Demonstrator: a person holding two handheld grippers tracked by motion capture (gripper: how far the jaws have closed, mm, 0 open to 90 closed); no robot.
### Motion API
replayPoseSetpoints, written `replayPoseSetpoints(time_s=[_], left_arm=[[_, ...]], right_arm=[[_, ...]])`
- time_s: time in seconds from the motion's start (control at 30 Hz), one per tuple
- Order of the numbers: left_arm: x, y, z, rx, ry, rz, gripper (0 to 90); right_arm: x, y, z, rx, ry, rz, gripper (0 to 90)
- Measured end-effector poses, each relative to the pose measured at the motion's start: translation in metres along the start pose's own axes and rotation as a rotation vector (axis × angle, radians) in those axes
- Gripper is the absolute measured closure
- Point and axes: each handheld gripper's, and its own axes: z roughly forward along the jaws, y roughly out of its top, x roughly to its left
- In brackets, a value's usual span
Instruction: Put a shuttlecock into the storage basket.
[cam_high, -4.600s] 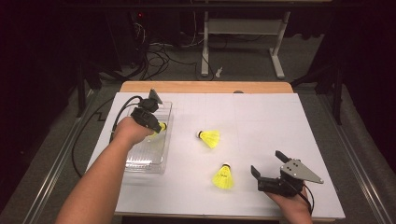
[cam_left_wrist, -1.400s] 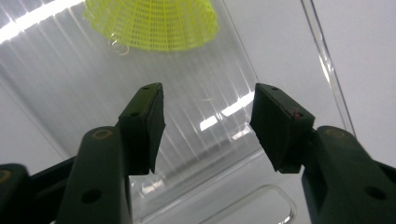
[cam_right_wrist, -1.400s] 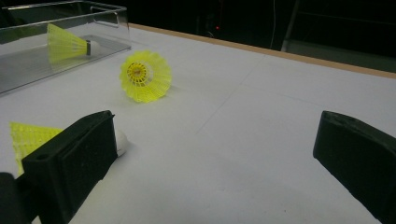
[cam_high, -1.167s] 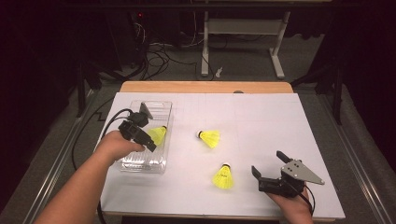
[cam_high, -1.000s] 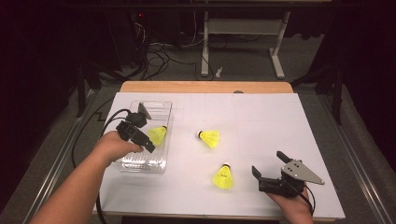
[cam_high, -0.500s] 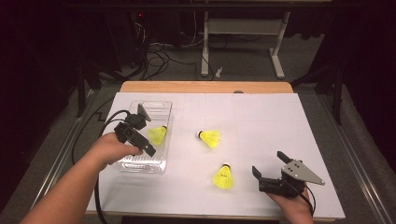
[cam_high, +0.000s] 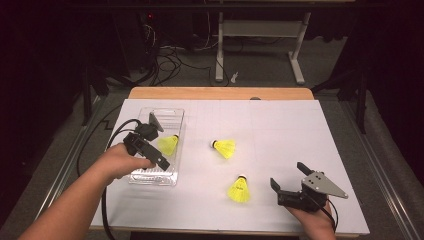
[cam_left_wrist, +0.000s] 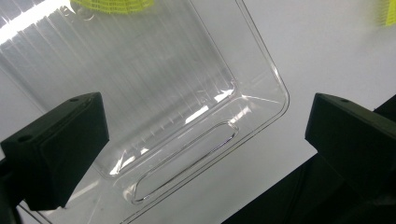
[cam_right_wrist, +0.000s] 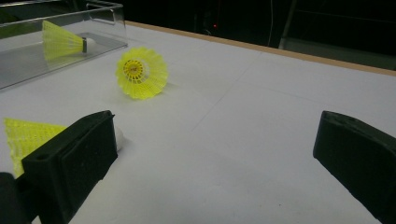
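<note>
A: What is the left gripper (cam_high: 159, 142) doing right now?

B: It is hovering over the clear tray (cam_high: 172, 114), and its jaws have just been opening; they are standing wide apart with nothing between the pads.

A: And the shuttlecock it is nearest to?

B: The shuttlecock in the tray (cam_high: 168, 144) is lying on its side inside the tray, just beside the gripper's tips and free of them. In the left gripper view its yellow skirt (cam_left_wrist: 112, 4) is peeking in at the top edge, beyond the jaws, while the tray's ribbed floor (cam_left_wrist: 154, 93) is showing between them.

A: What is lying outside the tray?

B: Two more. The middle shuttlecock (cam_high: 224, 148) is lying on the white table (cam_high: 280, 125) to the right of the tray. The near shuttlecock (cam_high: 239, 189) is sitting further right and closer to the person.

A: And the right gripper (cam_high: 290, 177)?

B: It is resting well to the right of the tray, its jaws spread wide and holding nothing.
</note>
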Motion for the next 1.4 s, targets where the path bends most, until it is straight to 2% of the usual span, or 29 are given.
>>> replayPoseSetpoints(time_s=[0.8, 1.4], left_arm=[[-0.022, 0.011, 0.003, -0.011, -0.036, 0.072, 0.7], [-0.055, 0.020, 0.004, -0.022, -0.046, 0.144, 0.7]], right_arm=[[-0.001, -0.002, 0.005, 0.013, -0.006, 0.010, 0.3], [0.004, 0.001, 0.007, 0.004, 0.007, -0.005, 0.3]])
